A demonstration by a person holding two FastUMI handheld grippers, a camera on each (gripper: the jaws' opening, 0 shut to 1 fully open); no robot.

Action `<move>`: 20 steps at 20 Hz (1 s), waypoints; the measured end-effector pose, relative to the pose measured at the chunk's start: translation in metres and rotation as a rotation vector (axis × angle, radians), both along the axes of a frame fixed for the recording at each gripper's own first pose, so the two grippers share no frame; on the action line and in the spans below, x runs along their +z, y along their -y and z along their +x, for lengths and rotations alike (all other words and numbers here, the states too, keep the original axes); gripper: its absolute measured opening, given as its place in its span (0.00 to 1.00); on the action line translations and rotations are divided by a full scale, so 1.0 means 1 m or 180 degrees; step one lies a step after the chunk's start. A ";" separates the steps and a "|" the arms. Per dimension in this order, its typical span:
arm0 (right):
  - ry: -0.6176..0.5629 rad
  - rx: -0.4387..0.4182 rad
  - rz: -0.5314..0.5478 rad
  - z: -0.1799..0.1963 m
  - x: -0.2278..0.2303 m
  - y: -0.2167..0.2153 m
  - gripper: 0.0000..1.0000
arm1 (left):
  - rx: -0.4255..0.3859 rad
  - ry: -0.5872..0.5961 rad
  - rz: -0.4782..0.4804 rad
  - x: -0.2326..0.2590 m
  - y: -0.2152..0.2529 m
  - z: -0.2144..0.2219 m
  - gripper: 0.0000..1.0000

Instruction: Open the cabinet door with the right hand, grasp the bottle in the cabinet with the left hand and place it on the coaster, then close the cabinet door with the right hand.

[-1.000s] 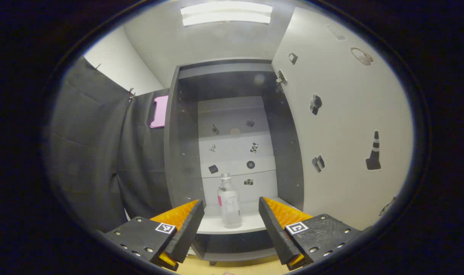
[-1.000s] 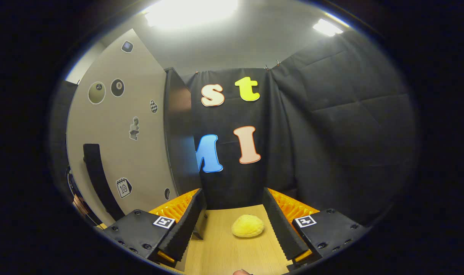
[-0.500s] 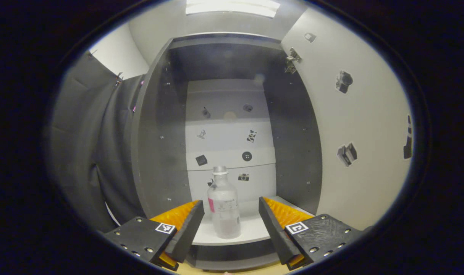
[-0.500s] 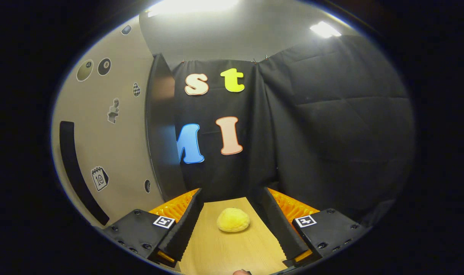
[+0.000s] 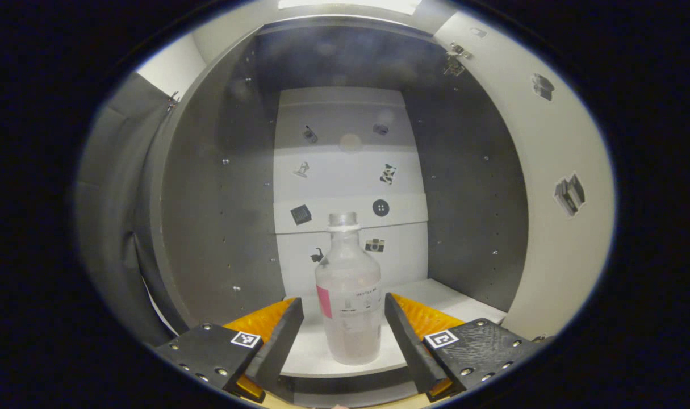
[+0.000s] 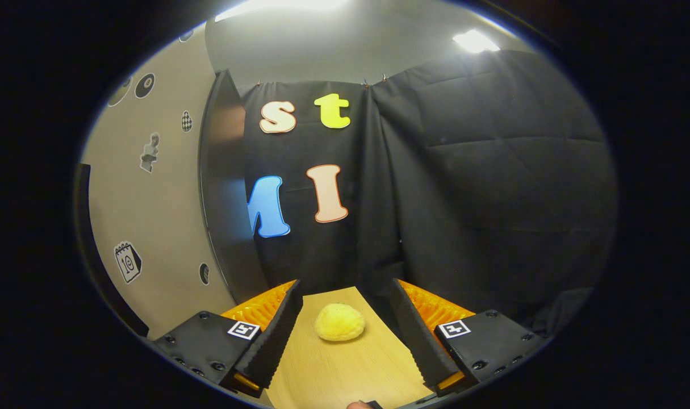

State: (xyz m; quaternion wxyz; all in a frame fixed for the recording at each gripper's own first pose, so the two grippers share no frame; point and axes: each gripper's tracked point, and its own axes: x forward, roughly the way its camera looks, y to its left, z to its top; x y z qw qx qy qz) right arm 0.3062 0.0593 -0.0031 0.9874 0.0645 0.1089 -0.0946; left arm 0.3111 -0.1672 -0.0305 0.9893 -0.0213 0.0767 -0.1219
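Bottle point(image 5: 349, 295) dead ahead, upright on the white shelf point(image 5: 435, 295) of the cabinet, long axis vertical, cap up. My left gripper point(image 5: 343, 326) is spread wide, nothing held. Its two fingers flank the lower body of the bottle, one each side; the right-hand one looks close against the glass, though I cannot tell whether it touches. Left-hand one shows a clear gap. Bottle sits between the tips, slightly toward the right one.

Judgement: the grasp is next. Close straight across the body below the label; a small shift rightward would centre it first.

Beyond the bottle: dark side walls, pale back panel with small stickers. Cabinet door point(image 5: 555, 187) stands swung open on the right.

My right gripper point(image 6: 345, 335) is also spread wide and empty, over the wooden table point(image 6: 345, 375). A yellow, rounded coaster point(image 6: 339, 322) lies just ahead between its tips. Door edge off to its left.
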 end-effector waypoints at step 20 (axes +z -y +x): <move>-0.0063 0.0273 -0.0042 0.009 -0.006 -0.002 0.98 | 0.0312 0.0112 -0.0187 0.014 -0.036 -0.014 0.73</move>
